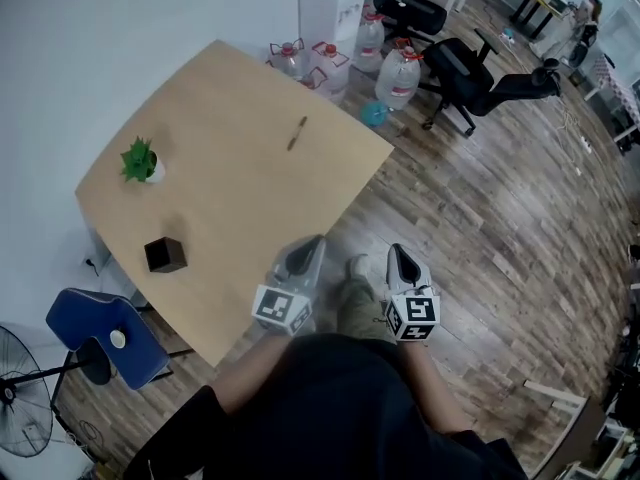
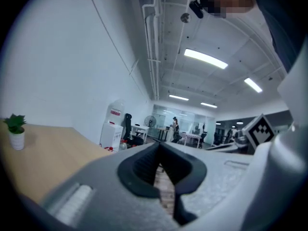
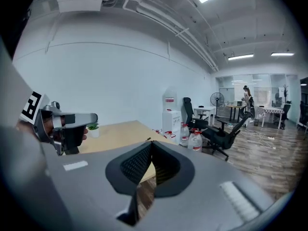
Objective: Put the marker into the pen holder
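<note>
Looking down through the head view, I saw the marker (image 1: 297, 133) lying flat on the bare top of the table (image 1: 230, 98), towards its far edge and well apart from everything else on it. The pen holder (image 1: 165, 255), a black cube, stood upright near the table's left edge. A plant (image 1: 140, 160) in a white pot stood beyond it along the same edge.

I had the left gripper (image 1: 304, 252) over the table's near edge, pointing about level across the top. In its own view the two jaws met at the tips, fully closed with nothing gripped, and a slit of floor showed in the gap below them. The right gripper (image 1: 401, 259) hung beside it over the floor (image 1: 480, 228), just off the table's edge and tilted a little downward. Its jaws were likewise together at the tips and held nothing. In the right gripper view the left gripper showed at the left with the plant just behind it, and the marker was a small dark streak on the table top just above the jaw tips.

Both grippers were well apart from the marker and from the pen holder. Past the table's far corner stood several water bottles (image 1: 398, 76) and a white dispenser (image 1: 332, 3), with a black office chair (image 1: 470, 73) beside them. A blue chair (image 1: 105, 328) and a fan (image 1: 25, 408) stood at the table's left.
</note>
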{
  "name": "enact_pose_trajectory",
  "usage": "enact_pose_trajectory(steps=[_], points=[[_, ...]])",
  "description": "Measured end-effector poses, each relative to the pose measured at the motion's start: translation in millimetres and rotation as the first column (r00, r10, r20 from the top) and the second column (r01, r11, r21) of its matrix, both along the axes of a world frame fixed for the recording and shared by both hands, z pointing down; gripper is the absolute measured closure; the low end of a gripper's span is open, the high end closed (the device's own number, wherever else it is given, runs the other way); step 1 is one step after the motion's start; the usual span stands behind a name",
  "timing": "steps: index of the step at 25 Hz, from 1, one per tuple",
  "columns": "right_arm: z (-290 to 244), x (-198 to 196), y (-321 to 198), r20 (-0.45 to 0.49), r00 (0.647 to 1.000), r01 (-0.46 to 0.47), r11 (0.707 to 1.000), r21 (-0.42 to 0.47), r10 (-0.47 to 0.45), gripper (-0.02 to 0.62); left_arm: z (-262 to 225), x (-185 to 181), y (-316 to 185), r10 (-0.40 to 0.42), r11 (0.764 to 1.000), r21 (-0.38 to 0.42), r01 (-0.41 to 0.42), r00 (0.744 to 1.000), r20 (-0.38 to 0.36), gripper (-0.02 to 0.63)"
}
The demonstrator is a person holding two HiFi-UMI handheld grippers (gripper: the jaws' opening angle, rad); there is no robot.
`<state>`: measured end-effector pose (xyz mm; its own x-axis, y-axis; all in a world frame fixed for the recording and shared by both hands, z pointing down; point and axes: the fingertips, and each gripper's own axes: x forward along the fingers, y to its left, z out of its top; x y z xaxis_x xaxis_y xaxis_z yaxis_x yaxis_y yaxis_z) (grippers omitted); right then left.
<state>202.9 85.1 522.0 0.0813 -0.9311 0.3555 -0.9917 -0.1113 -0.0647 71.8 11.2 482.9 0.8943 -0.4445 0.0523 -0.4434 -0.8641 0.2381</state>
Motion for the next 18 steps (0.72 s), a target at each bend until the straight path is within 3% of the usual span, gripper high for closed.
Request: enact_pose_trajectory(steps=[3,11,18], points=[[2,36,-45,0.012,0.998,0.063,0.998,0.014,-0.063,0.594,6,30,-29,-0.072,0.997,0.004,0.072,0.997,0.032,0.604],[-6,129,-135,0.026,0.985,0.168,0.985,0.042,-0.169,0.594,-4,125,-98,-0.165,0.985,0.071,0.160,0.983,0.076,0.604],[1,181,-185,0.063,0.969,0.236,0.970,0.054,-0.239,0.594,-3,166,-145,-0.265,0.962,0.096,0.255,0.957,0.115,0.604]])
